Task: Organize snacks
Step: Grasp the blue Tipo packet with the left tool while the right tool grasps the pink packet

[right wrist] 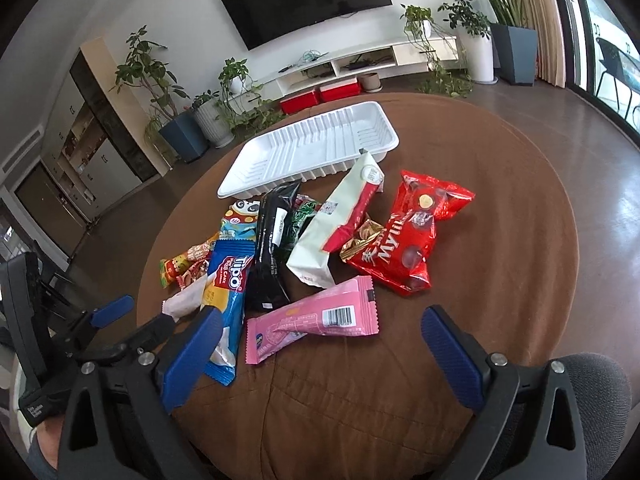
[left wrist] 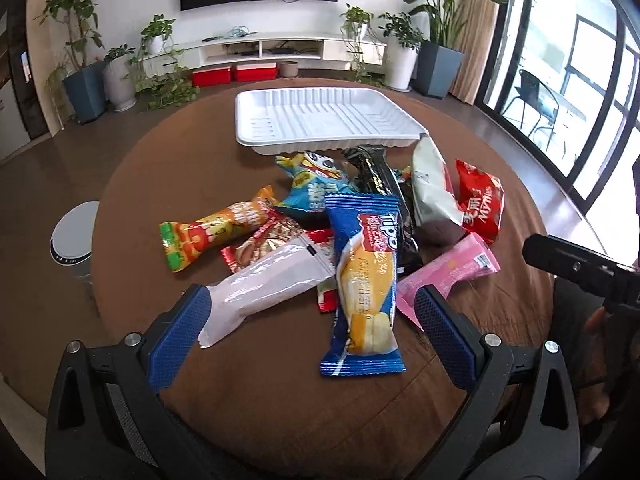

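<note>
In the left wrist view my left gripper (left wrist: 312,316) is wide open and empty; the blue Tipo cake pack (left wrist: 366,280) lies between its fingers, long axis pointing up the frame toward the white tray (left wrist: 320,120). My right gripper (right wrist: 320,344), also wide and empty, has the pink wafer pack (right wrist: 312,316) just ahead, lying crosswise.

Both handheld tools are matt black plastic. The left gripper (left wrist: 312,320) carries two fingers faced with blue, finely textured pads (left wrist: 178,340), each arm pinned by round silver screws and pierced by a teardrop-shaped slot. The right gripper (right wrist: 320,350) is built the same, with blue ribbed pads (right wrist: 450,354) and silver screw heads
</note>
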`<state>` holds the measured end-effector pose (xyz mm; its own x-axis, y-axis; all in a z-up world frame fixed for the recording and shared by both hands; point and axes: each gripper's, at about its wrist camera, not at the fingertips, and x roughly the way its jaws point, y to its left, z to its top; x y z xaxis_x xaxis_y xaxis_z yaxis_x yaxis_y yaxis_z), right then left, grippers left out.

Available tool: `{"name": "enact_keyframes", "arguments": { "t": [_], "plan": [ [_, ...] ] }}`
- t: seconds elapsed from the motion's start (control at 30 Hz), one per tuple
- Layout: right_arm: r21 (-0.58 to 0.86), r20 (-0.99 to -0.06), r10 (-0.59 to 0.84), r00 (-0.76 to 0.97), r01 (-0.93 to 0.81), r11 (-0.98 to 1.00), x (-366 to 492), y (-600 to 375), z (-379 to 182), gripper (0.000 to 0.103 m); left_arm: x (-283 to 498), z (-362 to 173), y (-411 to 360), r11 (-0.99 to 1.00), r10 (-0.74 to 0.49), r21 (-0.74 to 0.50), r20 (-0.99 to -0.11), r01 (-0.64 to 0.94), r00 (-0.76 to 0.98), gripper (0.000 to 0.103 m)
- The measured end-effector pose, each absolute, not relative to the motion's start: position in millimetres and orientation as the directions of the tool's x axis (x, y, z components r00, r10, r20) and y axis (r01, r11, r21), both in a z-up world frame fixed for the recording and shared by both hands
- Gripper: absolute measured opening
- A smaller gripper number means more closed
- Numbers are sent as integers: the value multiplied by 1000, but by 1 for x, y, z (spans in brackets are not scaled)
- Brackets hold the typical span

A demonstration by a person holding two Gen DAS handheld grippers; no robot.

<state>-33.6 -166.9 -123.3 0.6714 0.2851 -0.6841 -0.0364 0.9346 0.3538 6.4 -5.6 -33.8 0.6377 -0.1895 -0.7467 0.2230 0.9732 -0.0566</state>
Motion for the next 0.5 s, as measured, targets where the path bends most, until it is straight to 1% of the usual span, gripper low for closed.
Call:
{"name": "enact_keyframes", "arguments": {
  "t": [0.1,0.17,0.2,0.23,0.3,0.37,0.5],
  "plan": [
    [362,-712,287,641,-15,932,-22,-178,-126,101,16,-40,-19,956,-241,-82,-765,282,597,101],
    [363,-737,280,615,11,932,-18,-180,-132,101,25,-46,-26,949,-256,-93,-788,303,560,86],
    [371,-739,284,611,17,928,-20,-181,-134,100,30,-48,-30,943,-266,-100,-797,317,542,72],
    [378,-738,288,610,19,926,-19,-184,-133,98,33,-49,-34,940,-274,-106,-802,325,531,60],
    [371,-744,281,606,25,928,-17,-189,-132,95,40,-53,-41,940,-262,-93,-814,329,519,56],
    [366,-746,276,606,27,930,-18,-189,-131,95,45,-58,-48,946,-227,-63,-830,318,510,56],
    [375,-743,286,606,22,927,-21,-190,-129,95,52,-69,-57,949,-196,-37,-848,313,493,55]
  ]
}}
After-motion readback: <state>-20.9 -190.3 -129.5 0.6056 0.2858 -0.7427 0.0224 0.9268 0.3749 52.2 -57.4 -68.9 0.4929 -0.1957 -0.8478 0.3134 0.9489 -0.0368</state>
